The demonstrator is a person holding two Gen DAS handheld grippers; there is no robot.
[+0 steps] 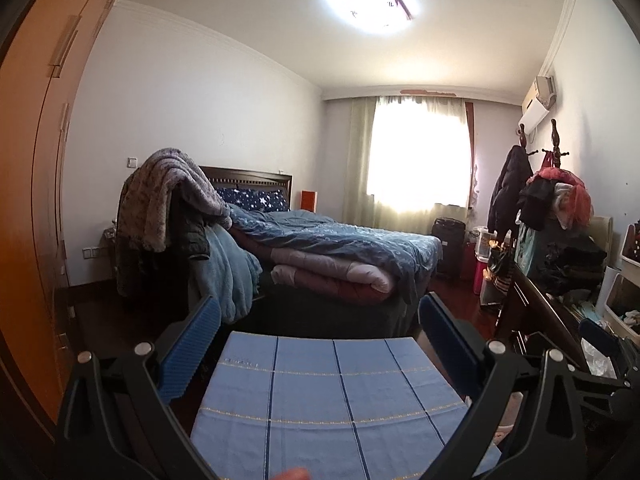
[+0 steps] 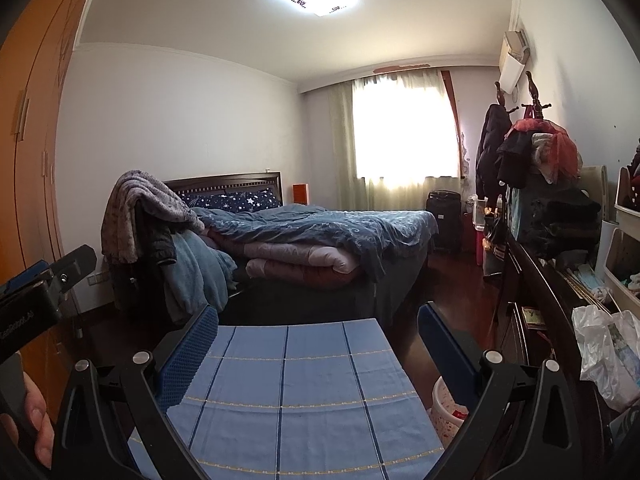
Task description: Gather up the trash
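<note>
The right gripper (image 2: 318, 320) hung with its 2 blue fingers (image 2: 188, 360) spread wide above a blue checked cloth (image 2: 288, 392), a white bin (image 2: 446, 410) beside it and a plastic bag (image 2: 600, 356) on the dresser (image 2: 532, 280).

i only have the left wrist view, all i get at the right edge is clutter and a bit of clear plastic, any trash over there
Observer: The right wrist view shows a crumpled white plastic bag on the dark dresser.
Operator: is there a bin anywhere
Observer: Yes, a pale bin stands on the floor between the blue checked cloth and the dresser, with something red inside.
Operator: right gripper free?
Observer: The right gripper is open and empty.
</note>
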